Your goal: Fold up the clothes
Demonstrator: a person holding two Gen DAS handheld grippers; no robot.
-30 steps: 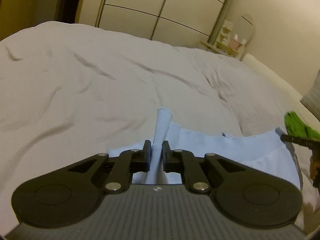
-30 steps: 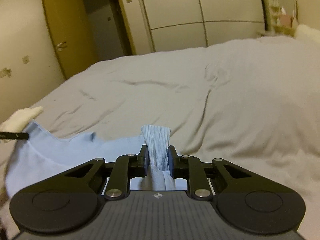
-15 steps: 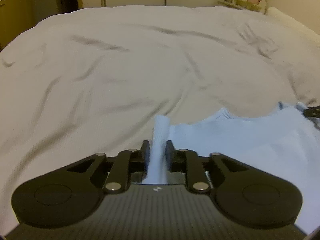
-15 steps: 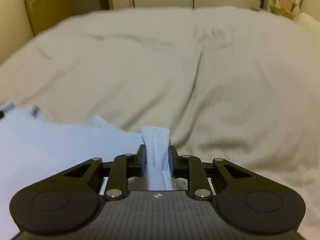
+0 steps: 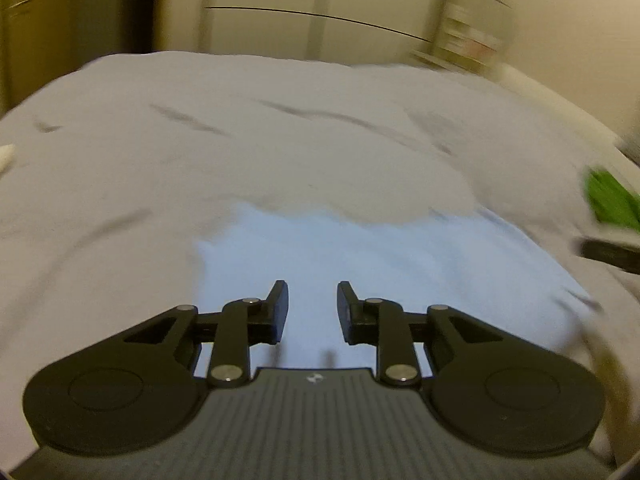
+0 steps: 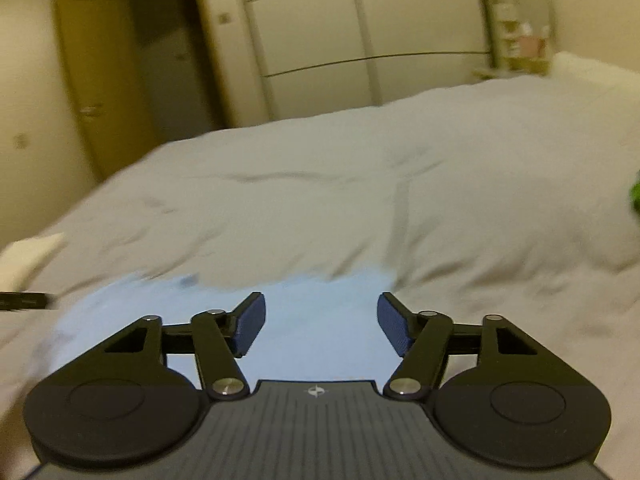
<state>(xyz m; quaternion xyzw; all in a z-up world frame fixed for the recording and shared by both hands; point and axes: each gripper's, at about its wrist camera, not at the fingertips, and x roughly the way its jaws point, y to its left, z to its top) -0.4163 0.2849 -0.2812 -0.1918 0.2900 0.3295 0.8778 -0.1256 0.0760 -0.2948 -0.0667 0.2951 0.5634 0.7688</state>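
Note:
A light blue garment (image 5: 360,256) lies flat on the grey bed cover (image 5: 200,152). In the left wrist view my left gripper (image 5: 313,304) hangs over its near part, open, with nothing between the fingers. The same blue cloth (image 6: 320,320) shows in the right wrist view under my right gripper (image 6: 320,320), whose jaws are opening wide with no fabric between them. The tip of the other gripper (image 5: 608,254) shows at the right edge of the left view. Both views are blurred by motion.
A green cloth (image 5: 608,200) lies on the bed at the right, also visible as a green patch (image 6: 634,196). Wardrobe doors (image 6: 360,40) and a small shelf (image 6: 520,48) stand behind the bed. A brown door (image 6: 92,80) is at the left. A pale pillow (image 6: 28,256) lies at the left edge.
Both grippers have let go of the blue fabric folds they pinched and now stand open. The garment has dropped flat on the bed. Both hands have swung sideways.

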